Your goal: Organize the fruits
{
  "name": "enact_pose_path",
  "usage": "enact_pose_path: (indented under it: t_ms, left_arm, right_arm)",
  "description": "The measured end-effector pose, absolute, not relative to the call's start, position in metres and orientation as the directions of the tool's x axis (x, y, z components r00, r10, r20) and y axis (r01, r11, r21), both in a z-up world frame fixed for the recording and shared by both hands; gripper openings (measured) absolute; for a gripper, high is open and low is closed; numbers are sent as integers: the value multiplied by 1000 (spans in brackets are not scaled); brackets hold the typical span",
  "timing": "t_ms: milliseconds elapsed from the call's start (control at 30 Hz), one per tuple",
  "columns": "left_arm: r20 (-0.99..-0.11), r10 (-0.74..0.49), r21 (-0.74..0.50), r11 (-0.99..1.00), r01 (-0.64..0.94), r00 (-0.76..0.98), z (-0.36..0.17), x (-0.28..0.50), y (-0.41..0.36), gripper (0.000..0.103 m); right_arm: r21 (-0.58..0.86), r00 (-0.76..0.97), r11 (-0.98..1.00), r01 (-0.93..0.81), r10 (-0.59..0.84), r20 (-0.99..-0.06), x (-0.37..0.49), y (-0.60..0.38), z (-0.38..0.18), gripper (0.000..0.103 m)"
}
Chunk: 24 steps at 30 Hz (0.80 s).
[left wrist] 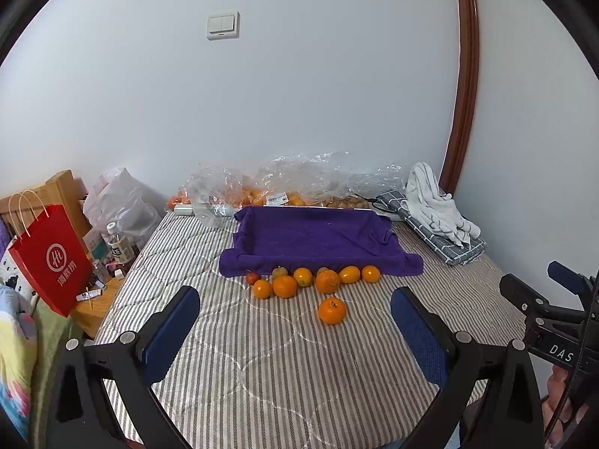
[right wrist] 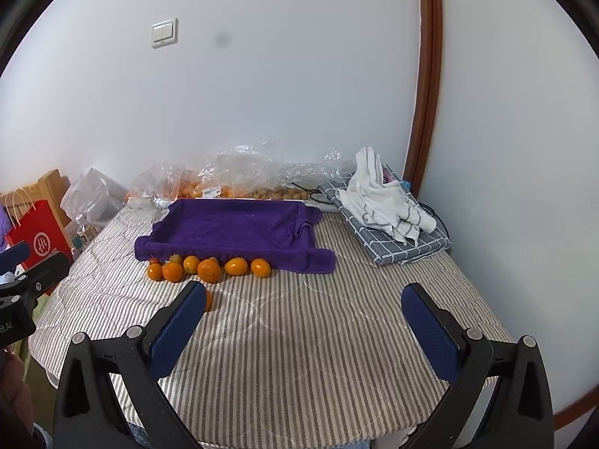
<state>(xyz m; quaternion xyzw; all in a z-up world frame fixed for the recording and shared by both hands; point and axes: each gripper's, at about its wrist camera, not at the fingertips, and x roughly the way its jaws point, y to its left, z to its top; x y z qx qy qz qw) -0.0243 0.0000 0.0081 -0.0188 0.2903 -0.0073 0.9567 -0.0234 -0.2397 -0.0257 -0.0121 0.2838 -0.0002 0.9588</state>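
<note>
A row of several oranges lies on the striped mattress, against the front edge of a tray draped in a purple towel. One orange sits alone in front of the row; in the right wrist view it peeks out from behind the left finger. My left gripper is open over the mattress, short of the lone orange, with nothing between its fingers. My right gripper is open too and holds nothing. Each gripper shows at the edge of the other's view.
Clear plastic bags with more fruit lie behind the tray by the wall. A folded checked cloth with a white towel sits at the right. A red paper bag and bottles stand left of the bed.
</note>
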Motion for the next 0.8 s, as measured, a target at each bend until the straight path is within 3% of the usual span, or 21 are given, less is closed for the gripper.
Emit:
enact_pose_path:
  t_ms: [800]
  left_arm:
    - [-553, -31, -43, 999, 9, 832, 10, -25, 1, 103]
  right_arm:
    - [-27, 837, 999, -20, 1, -547, -23, -232, -27, 102]
